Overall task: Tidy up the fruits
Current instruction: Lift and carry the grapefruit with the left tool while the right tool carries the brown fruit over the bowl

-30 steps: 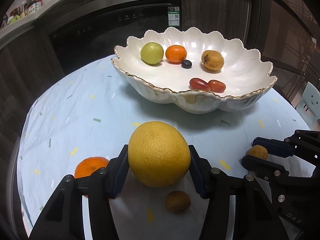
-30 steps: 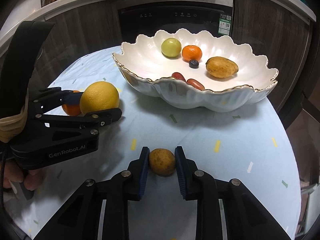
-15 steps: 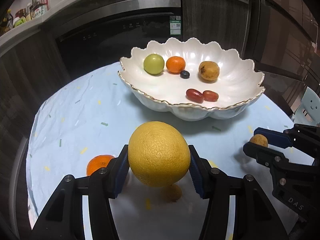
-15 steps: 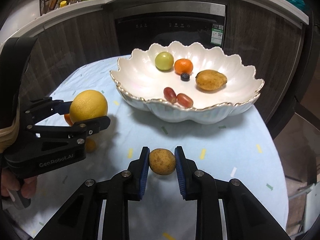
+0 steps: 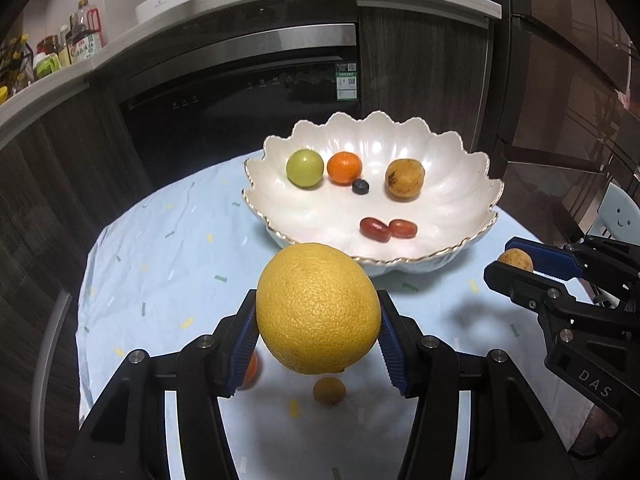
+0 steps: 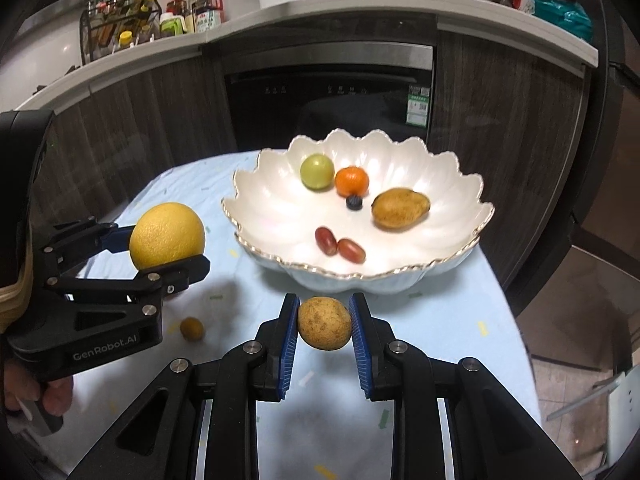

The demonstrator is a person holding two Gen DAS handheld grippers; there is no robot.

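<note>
My left gripper point(image 5: 318, 340) is shut on a large yellow citrus point(image 5: 318, 312) and holds it above the table, short of the white scalloped bowl point(image 5: 460, 248). My right gripper point(image 6: 324, 328) is shut on a small brown speckled fruit point(image 6: 324, 323), also raised in front of the bowl point(image 6: 248, 216). The bowl holds a green fruit point(image 6: 317, 171), a mandarin point(image 6: 351, 181), a blueberry point(image 6: 354, 202), a brown pear-like fruit point(image 6: 400, 207) and two red grapes point(image 6: 340, 245). The left gripper with the citrus point(image 6: 167, 236) shows at the left of the right wrist view.
A small brown fruit point(image 5: 329, 390) and an orange mandarin point(image 5: 251, 368), half hidden by my left finger, lie on the pale blue tablecloth point(image 5: 160, 264) below the left gripper. A dark oven front and counter with bottles point(image 6: 160, 16) stand behind the round table.
Both grippers have risen with their fruit. The bowl now sits lower and farther in both views, and the table fruits have dropped below the left gripper.
</note>
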